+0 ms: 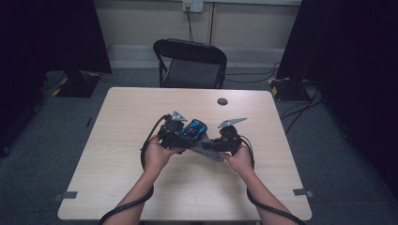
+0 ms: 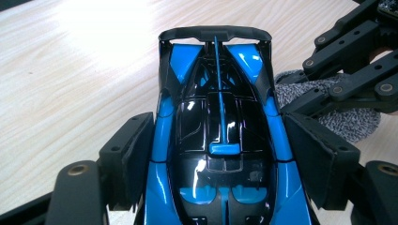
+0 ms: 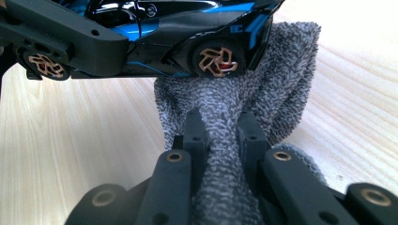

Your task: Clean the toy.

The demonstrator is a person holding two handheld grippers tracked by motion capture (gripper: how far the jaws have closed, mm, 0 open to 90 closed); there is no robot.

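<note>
Wide shot first: a pale wooden table [image 1: 141, 187] with a black folding chair [image 1: 190, 63] pushed back beyond its far edge, and a small dark disc [image 1: 222, 101] sitting alone near that far side. At mid-table both hands meet, and here's the action. The left gripper [image 2: 220, 159] has the toy car [image 2: 218, 122] clamped across its flanks, the jaws standing fairly wide because the glossy blue-and-black body fills the gap between them, pads on both sides of it; from above the car rides raised off the tabletop, its rear wing pointing away from the person. Now to the right gripper [image 3: 220, 129]: its jaws are pinched tight on a bunched fold of grey cloth [image 3: 234, 101], and the free end of that towelling fans out and presses up against the car's lower side, right at the bronze-spoked wheel [image 3: 217, 61]. So this looks like wiping the car down, and I'd judge it mid-job: the cloth is working the flank and wheel area on one side. The roof and canopy gleam in the left gripper view, though whether they have been wiped I cannot tell. Likely left to do: the opposite flank, the nose, the wing, which probably calls for turning the car in the grip, then setting both things down on the table.
</note>
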